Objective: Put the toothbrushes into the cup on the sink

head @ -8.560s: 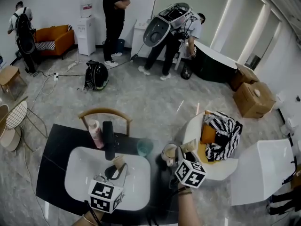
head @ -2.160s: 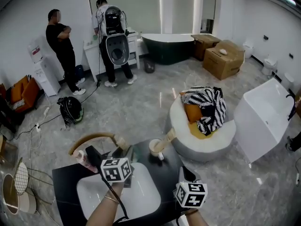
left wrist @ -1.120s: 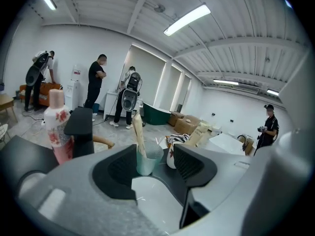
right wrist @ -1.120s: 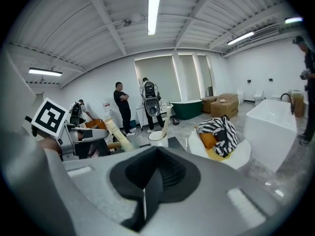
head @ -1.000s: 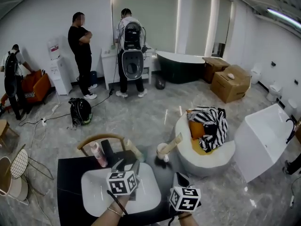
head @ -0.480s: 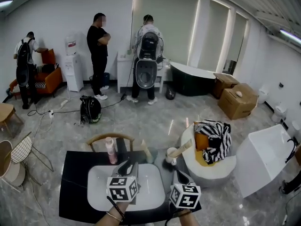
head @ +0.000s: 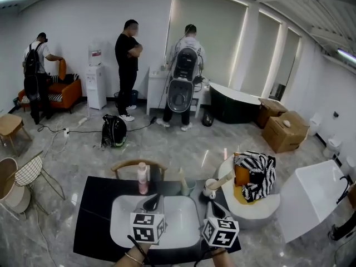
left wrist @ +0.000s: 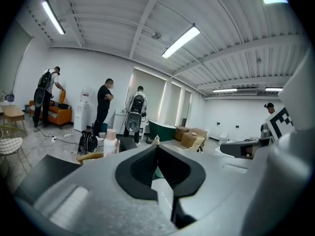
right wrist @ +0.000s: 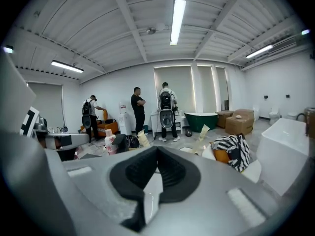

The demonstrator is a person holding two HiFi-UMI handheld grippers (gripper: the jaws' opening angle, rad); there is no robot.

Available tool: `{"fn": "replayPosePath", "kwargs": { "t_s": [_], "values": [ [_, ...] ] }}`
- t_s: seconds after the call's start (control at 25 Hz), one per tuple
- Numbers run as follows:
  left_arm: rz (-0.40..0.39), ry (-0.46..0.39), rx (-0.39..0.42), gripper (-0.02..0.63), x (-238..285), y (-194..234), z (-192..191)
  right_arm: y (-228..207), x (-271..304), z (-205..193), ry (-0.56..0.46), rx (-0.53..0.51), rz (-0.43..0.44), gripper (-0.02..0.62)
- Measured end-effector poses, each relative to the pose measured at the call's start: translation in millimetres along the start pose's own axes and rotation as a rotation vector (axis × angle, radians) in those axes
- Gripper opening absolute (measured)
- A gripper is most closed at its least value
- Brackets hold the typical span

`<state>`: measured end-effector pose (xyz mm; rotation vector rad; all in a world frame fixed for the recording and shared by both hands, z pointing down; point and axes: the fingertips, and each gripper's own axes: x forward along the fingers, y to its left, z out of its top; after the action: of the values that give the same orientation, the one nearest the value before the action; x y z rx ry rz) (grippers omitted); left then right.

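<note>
Nearest, at the bench's near edge, the left gripper [left wrist: 157,146] has its jaws clenched tip to tip. They have just been closing, with nothing between them. Just to its right, the right gripper [right wrist: 156,149] is clenched the same way and is equally empty. Both point across the white sink [head: 125,230], set into the black bench [head: 95,210], toward the far edge.

At that far edge a pink bottle [head: 143,178] stands behind the sink, left of centre. To its right a teal cup [head: 191,188] holds what looks like a cream toothbrush [head: 182,177], its long axis close to upright with a slight lean to the left. At the far right corner a white cup [head: 209,188] holds a second toothbrush [head: 225,178], which leans well over to the right.

So the task's things lie ahead of both jaws and apart from them. The teal cup sits ahead, between the lines of the two grippers. The white cup is straight ahead of the right gripper, which is the nearer one to both cups. Each brush stands in a cup and neither gripper carries anything, so I judge the placing done, unless both brushes are meant for one cup.

Beyond the bench are a wooden chair back [head: 135,164], a round white seat with a striped cloth [head: 257,176], and people standing along the far wall
</note>
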<state>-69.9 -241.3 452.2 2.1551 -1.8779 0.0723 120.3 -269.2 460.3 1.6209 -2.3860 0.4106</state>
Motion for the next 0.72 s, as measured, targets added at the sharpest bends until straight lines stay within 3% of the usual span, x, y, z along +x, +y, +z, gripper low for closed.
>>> {"fn": "replayPosePath", "kwargs": {
  "t_s": [0.28,0.72],
  "values": [
    [-0.020,0.005,0.029,0.008,-11.1,-1.8,1.8,13.9,-5.3,-4.5,0.018,0.047,0.028,0.003],
    [-0.028,0.002,0.044,0.008,-8.4,-0.6,0.1,0.1,-13.0,-0.5,-0.005,0.048,-0.025,0.003]
  ]
}}
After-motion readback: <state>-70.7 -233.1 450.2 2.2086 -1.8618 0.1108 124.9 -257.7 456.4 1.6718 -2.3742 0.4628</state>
